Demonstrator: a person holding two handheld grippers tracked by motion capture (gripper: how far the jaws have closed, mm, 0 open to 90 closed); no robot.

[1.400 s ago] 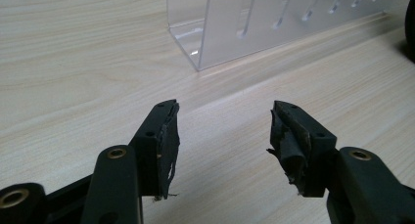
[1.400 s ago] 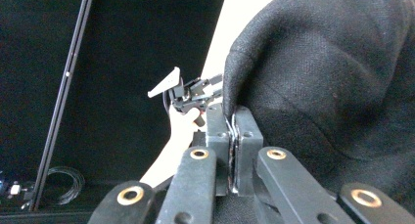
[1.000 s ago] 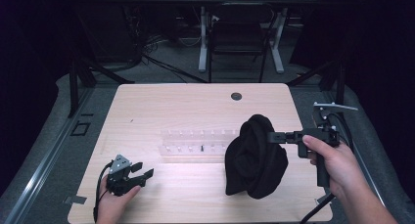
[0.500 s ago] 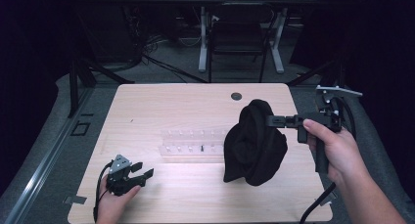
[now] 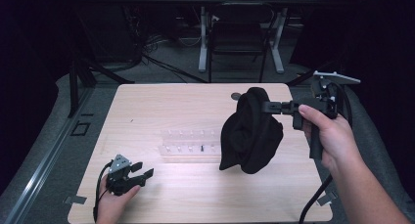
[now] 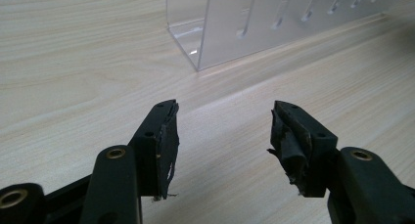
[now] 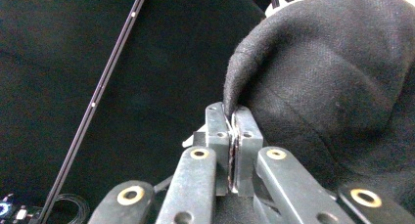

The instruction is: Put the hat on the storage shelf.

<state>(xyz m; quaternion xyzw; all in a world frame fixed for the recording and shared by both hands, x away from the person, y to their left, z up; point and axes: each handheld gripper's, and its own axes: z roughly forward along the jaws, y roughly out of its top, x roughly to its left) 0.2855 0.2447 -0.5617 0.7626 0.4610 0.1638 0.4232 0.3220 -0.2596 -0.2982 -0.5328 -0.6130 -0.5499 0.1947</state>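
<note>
Rack end: the black cloth (image 5: 252,131) hangs in front of the clear rack (image 5: 191,145) at its 3 o'clock end.
Rack contents: too small to tell.
Round thing at the table's 12 o'clock edge: half behind the cloth.

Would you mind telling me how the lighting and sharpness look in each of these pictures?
High view: the table is evenly lit, its surroundings nearly black, and the black cloth shows hardly any folds. Left gripper view: bright, with a glint on the clear plastic rack and soft focus toward the far edge. Right gripper view: the fingers and cloth weave look sharp against a dark background.
</note>
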